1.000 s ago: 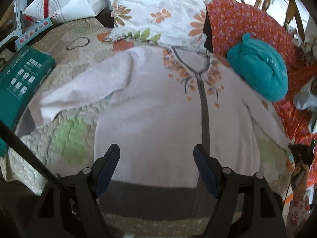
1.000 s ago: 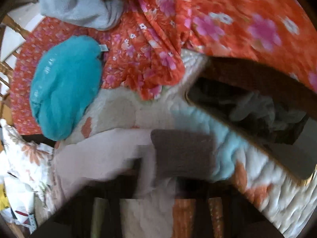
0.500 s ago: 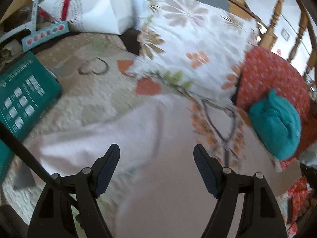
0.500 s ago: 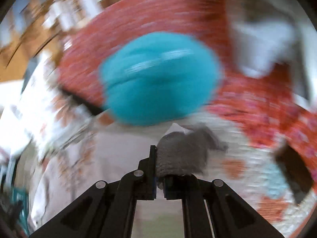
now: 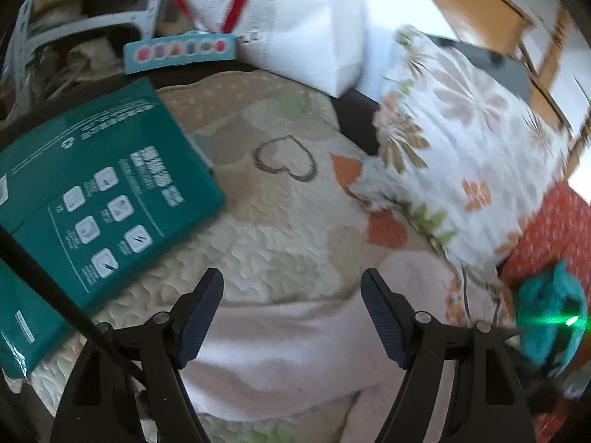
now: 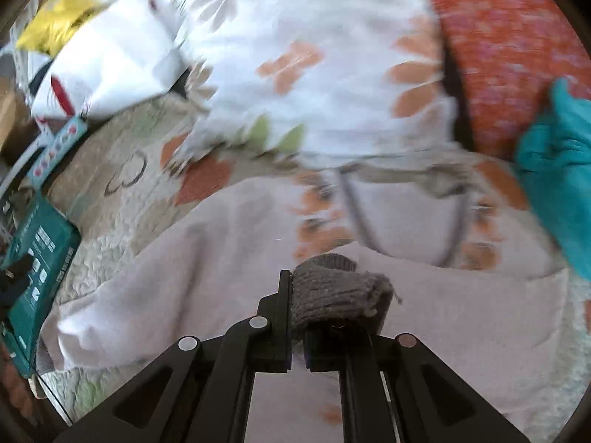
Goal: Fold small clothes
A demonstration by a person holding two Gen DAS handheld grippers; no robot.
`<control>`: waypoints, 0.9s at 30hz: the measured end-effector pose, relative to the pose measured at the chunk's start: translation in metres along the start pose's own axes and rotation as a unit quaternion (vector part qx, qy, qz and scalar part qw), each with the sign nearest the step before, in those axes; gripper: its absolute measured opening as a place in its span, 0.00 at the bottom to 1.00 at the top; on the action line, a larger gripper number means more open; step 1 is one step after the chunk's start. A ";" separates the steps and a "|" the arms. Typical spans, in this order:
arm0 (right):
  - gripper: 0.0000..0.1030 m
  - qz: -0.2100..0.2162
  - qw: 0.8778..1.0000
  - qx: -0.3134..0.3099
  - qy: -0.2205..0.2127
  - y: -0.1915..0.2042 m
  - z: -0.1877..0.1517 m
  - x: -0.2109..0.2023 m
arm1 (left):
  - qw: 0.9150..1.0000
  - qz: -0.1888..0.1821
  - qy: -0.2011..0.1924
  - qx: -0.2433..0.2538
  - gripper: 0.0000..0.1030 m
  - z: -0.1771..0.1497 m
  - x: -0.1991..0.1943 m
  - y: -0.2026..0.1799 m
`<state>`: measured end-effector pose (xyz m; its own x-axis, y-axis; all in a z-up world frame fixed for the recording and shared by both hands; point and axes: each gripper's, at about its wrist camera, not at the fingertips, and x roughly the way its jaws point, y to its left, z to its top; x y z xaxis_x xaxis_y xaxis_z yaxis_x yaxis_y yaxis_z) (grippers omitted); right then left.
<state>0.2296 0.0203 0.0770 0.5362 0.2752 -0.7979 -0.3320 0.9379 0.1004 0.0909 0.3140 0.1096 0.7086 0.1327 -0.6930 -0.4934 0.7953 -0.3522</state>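
Note:
A pale pink cardigan (image 6: 207, 265) with orange leaf embroidery and grey trim lies spread on a quilted bed cover (image 5: 273, 221). My right gripper (image 6: 299, 317) is shut on the grey knitted cuff (image 6: 332, 295) of one sleeve and holds it over the cardigan's chest. My left gripper (image 5: 291, 313) is open and empty, hovering above the other sleeve (image 5: 280, 336), which lies flat on the quilt.
A teal box (image 5: 92, 203) lies left of the cardigan. A floral pillow (image 5: 465, 155) and a white bag (image 5: 295, 18) sit behind it. A teal plush cushion (image 6: 557, 170) and red floral fabric (image 6: 509, 51) are at the right.
My right gripper has carried the grey cuff from the bed's right edge across onto the cardigan's body. My left gripper has swung left, from the hem towards the left sleeve, staying open.

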 end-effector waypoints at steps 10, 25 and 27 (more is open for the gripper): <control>0.10 -0.050 0.990 -0.129 0.023 0.091 -0.004 0.065 | 0.998 0.027 -0.019 -0.047 0.73 0.016 -0.006 0.034; 0.41 0.052 0.988 -0.142 0.004 0.097 -0.023 0.002 | 0.987 0.081 -0.064 -0.120 0.73 0.030 -0.028 0.083; 0.41 0.063 0.988 -0.142 0.007 0.098 -0.029 -0.008 | 0.983 0.101 -0.085 -0.130 0.74 0.034 -0.039 0.095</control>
<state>0.1705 0.1040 0.0764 0.4664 0.3804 -0.7986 -0.6007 0.7989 0.0297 0.0337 0.4040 0.1245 0.6458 0.3871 -0.6581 -0.7295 0.5672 -0.3823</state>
